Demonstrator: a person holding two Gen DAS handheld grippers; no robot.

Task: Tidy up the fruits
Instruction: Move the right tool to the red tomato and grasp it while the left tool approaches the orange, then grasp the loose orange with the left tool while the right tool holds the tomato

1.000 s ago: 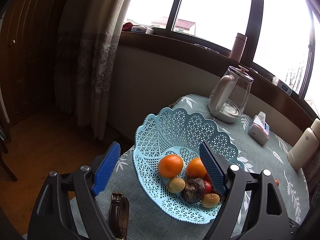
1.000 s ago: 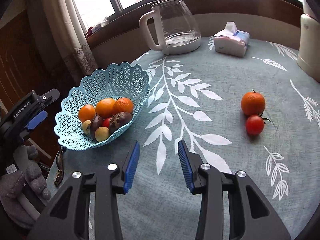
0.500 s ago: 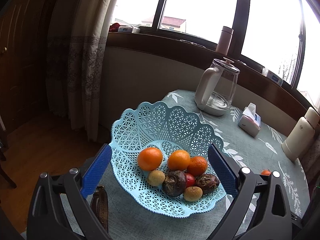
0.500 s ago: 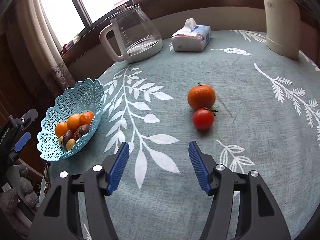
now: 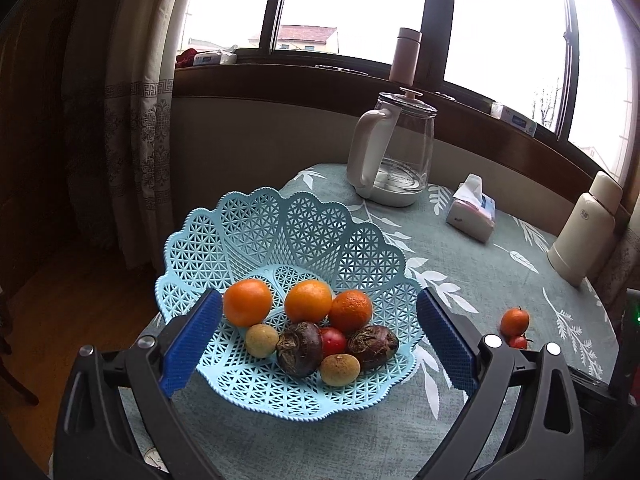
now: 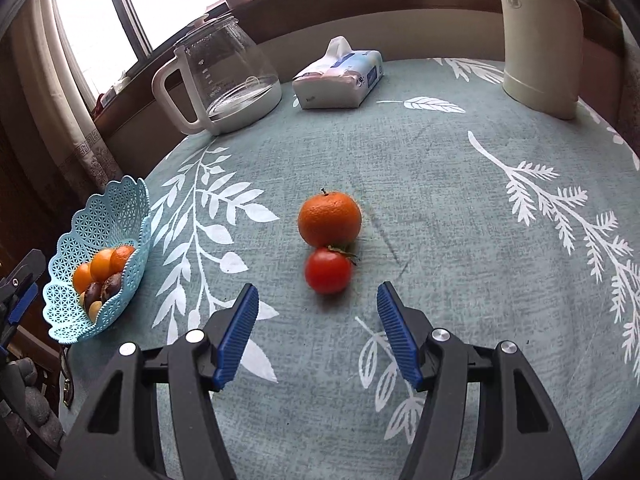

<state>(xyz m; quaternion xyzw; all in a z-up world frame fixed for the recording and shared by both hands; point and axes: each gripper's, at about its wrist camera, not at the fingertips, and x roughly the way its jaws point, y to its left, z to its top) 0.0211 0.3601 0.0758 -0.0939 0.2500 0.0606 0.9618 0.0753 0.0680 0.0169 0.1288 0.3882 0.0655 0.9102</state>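
Right gripper [image 6: 316, 332] hangs spread wide and empty just short of a red tomato [image 6: 328, 271], which touches a mandarin [image 6: 329, 219] beyond it on the leaf-print tablecloth [image 6: 460, 240]. Left gripper [image 5: 318, 342], also spread wide and empty, frames the light-blue lattice basket [image 5: 280, 232] holding three oranges, two dark passion fruits, a tomato and two small yellowish fruits. Behind stand a glass kettle [image 6: 224, 80] and a tissue pack [image 6: 340, 76].

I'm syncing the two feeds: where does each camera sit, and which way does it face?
Left wrist: on the left tongs, facing the blue basket and window; both fingers show.
Right wrist: on the right tongs, facing the orange and tomato; both fingers show.
Shared: basket, kettle, tissue pack, both loose fruits.
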